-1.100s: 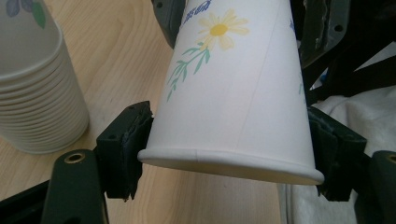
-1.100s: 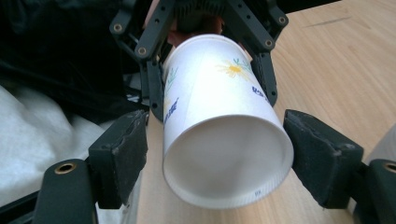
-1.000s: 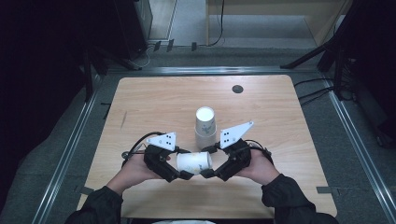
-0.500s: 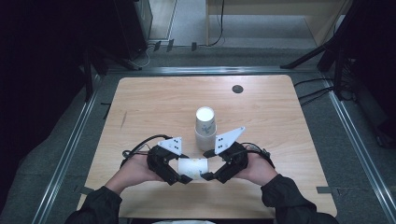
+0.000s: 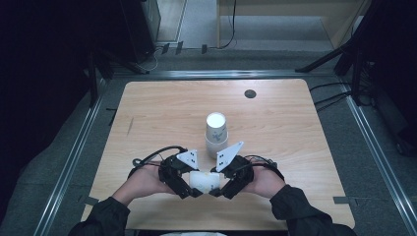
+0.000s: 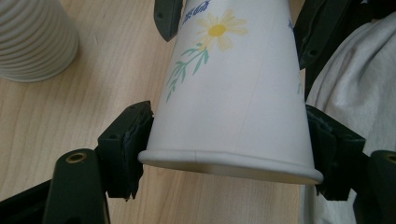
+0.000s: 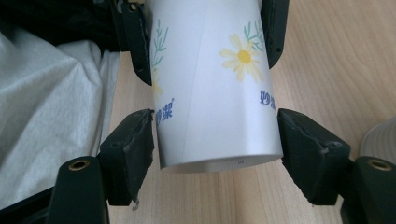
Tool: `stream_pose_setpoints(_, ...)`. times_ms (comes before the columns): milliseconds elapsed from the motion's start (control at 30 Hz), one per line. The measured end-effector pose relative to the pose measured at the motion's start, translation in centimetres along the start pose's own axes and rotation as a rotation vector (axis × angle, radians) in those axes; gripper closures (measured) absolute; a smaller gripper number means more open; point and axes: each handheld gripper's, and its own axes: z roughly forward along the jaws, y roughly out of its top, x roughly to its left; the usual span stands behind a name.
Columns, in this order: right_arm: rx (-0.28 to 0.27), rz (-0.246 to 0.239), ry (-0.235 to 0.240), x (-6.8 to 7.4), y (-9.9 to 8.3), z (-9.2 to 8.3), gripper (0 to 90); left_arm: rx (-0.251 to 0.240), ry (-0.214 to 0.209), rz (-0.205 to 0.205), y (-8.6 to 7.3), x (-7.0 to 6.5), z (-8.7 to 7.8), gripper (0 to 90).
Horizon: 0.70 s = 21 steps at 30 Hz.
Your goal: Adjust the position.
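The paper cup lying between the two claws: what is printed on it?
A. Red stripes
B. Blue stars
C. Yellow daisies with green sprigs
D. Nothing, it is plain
C: the left gripper view shows the paper cup with a yellow daisy on a green sprig, and the right gripper view shows another yellow daisy above blue lettering.

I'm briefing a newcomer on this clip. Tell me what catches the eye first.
The flowered paper cup lies sideways near the table's front edge, between both grippers: the left gripper clamps its rim end, and the right gripper's jaws, just closing, flank its base end. Behind them a stack of upside-down white cups stands mid-table.
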Motion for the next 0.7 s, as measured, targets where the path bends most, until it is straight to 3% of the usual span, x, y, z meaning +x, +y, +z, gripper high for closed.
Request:
stream_pose_setpoints(400, 0.068, -0.039, 0.014, 0.5, 0.3, 1.6, 33.9, 0.047, -0.003, 0.021, 0.3, -0.4, 0.6, 25.2)
stream_pose_setpoints(533, 0.055, -0.054, 0.008, 0.4, 0.4, 1.4, 34.3, 0.016, 0.001, 0.030, 0.1, -0.3, 0.5, 22.8)
stream_pose_setpoints(700, 0.020, -0.047, -0.013, 0.2, 0.3, 0.4, 34.2, -0.025, 0.016, 0.021, -0.1, -0.1, 0.1, 13.3)
